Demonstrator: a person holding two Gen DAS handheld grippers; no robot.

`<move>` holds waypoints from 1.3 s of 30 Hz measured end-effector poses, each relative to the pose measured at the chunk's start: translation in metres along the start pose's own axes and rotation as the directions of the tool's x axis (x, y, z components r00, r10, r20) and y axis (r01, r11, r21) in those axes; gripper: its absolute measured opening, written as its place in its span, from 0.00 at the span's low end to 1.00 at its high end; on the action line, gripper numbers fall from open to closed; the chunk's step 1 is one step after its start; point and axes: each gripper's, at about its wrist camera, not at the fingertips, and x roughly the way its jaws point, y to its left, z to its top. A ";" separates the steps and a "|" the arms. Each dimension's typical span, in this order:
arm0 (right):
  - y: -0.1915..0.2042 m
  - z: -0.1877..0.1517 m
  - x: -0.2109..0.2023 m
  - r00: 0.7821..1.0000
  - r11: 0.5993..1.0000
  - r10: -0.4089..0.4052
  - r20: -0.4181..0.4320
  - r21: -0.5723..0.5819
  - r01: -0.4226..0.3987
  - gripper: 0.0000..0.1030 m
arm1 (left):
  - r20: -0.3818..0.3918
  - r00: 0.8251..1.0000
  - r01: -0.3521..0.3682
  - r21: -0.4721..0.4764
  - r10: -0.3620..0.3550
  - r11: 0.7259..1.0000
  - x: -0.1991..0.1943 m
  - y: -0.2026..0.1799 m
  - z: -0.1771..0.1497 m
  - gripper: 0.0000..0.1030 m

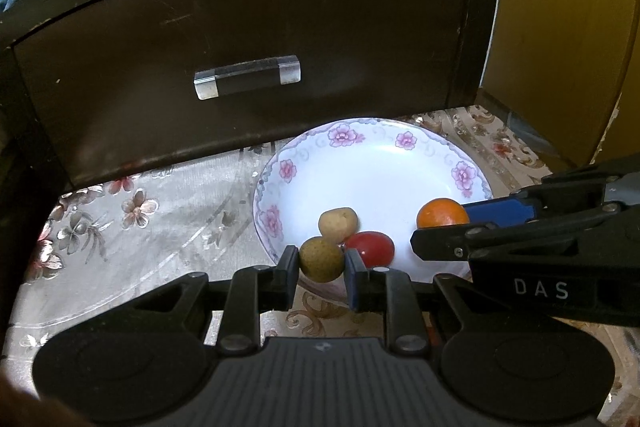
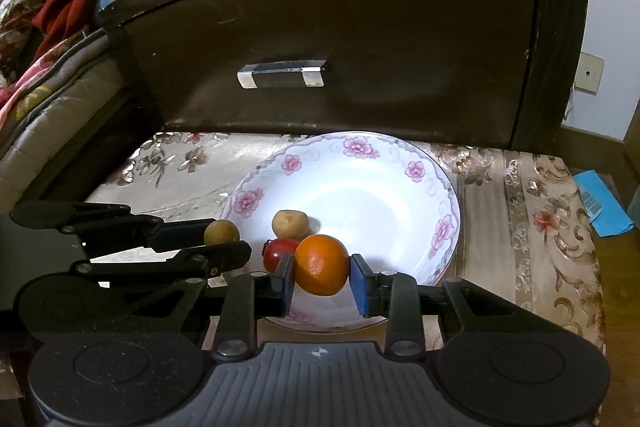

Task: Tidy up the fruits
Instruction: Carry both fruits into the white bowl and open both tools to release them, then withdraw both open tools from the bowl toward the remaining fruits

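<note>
Orange round fruit point(image 2: 321, 265) sits squeezed in the right gripper point(image 2: 322, 281); a small brown-green round fruit point(image 1: 321, 259) sits in the left gripper point(image 1: 321, 269). Both look light, smooth, easily squashed. Beyond, white flowered plate point(image 1: 400, 163) holds two more.

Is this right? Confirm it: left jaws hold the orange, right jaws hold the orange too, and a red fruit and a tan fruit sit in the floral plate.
Not quite. The left gripper holds a small greenish-brown fruit, as the left wrist view shows. The rest stands: the right gripper holds the orange, and the red fruit and tan fruit sit in the floral plate.
</note>
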 end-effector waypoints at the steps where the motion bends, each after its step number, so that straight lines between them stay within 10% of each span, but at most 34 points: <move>1: 0.000 -0.001 0.001 1.000 1.000 -0.001 -0.001 -0.001 0.001 0.26 | -0.002 1.000 0.000 0.000 0.000 1.000 0.001 0.000 0.000 0.30; 39: 0.016 -0.007 -0.021 1.000 1.000 0.018 0.001 0.006 -0.018 0.27 | -0.007 1.000 -0.019 0.005 0.019 1.000 -0.034 0.004 -0.006 0.32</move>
